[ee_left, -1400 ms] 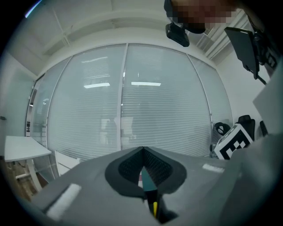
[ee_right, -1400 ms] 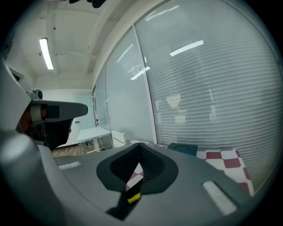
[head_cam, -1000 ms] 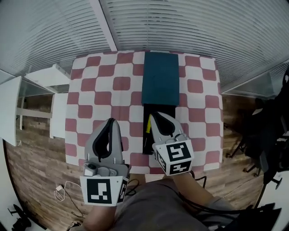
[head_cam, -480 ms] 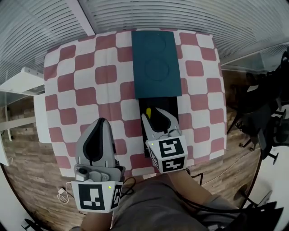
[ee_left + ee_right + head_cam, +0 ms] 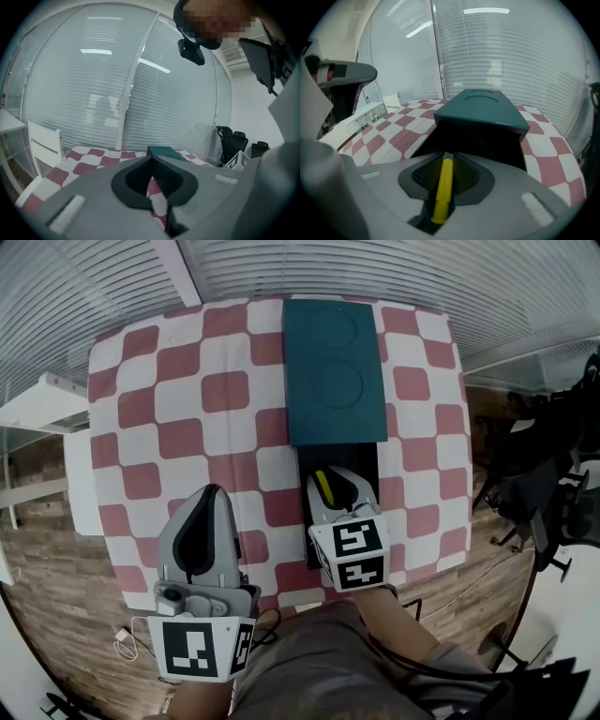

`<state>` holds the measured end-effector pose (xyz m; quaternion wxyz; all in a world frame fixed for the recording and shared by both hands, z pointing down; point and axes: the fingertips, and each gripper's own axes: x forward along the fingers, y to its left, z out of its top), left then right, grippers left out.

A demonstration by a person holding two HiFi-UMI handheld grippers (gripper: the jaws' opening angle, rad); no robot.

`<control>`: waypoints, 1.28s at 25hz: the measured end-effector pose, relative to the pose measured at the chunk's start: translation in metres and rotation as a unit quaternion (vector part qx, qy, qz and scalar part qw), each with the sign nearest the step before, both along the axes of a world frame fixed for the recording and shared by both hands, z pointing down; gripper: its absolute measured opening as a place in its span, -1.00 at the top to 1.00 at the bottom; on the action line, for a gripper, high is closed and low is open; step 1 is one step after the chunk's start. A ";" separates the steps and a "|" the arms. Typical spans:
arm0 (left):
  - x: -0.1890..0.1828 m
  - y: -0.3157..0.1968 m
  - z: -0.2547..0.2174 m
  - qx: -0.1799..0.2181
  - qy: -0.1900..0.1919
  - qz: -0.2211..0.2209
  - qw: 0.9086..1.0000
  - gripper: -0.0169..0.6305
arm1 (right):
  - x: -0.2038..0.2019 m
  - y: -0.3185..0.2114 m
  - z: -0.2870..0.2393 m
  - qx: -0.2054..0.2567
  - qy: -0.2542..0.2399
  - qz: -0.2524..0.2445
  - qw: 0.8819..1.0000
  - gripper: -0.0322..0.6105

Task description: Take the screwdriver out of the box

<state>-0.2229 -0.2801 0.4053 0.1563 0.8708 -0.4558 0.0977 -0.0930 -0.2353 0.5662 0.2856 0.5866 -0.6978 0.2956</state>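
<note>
Right gripper [image 5: 447,158] is clamped on the yellow screwdriver [image 5: 442,187], apparently raised just over the open black box [image 5: 367,460]; carrying it clear remains. Left gripper [image 5: 210,491] is clenched, empty.

My left gripper [image 5: 152,158] has its jaws pressed together with nothing between them. Past the tips I see a checkered tablecloth [image 5: 84,157] and a teal box [image 5: 161,151].
</note>
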 end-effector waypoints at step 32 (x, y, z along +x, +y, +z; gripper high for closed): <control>0.118 0.072 -0.164 0.185 0.024 0.024 0.982 0.94 | 0.073 0.026 -0.339 0.403 -0.008 -0.049 0.914 0.60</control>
